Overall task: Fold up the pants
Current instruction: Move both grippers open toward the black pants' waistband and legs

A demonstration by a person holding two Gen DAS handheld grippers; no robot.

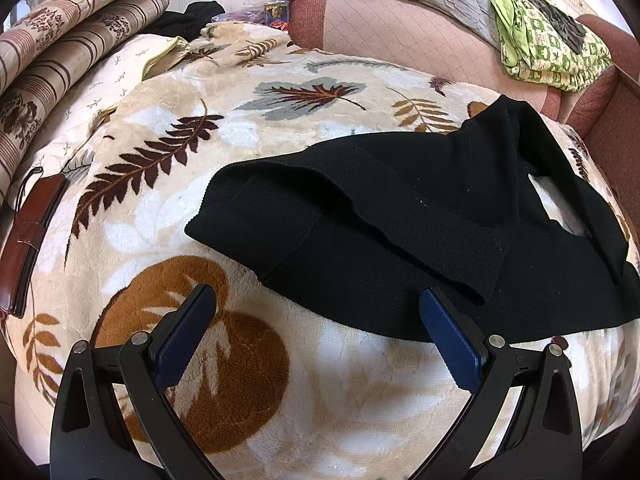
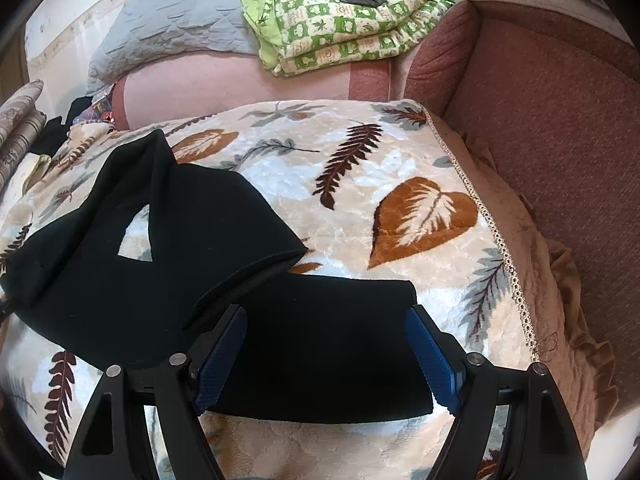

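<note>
Black ribbed pants [image 1: 380, 232] lie rumpled on a leaf-patterned blanket [image 1: 248, 128], with the waistband part folded over and a leg twisted toward the back right. My left gripper [image 1: 316, 296] is open and empty, just short of the pants' near edge, its right finger at the fabric edge. In the right wrist view the pants [image 2: 160, 248] spread from the left to the centre, one leg end lying flat in front. My right gripper [image 2: 326, 314] is open, its fingers straddling that leg end above the blanket [image 2: 400, 168].
A brown leather wallet [image 1: 24, 248] lies at the blanket's left edge. Striped folded bedding [image 1: 60, 40] is stacked at the back left. A green patterned quilt [image 2: 344, 20] and grey quilt [image 2: 180, 20] sit on the pink sofa back. A red sofa arm [image 2: 540, 100] stands on the right.
</note>
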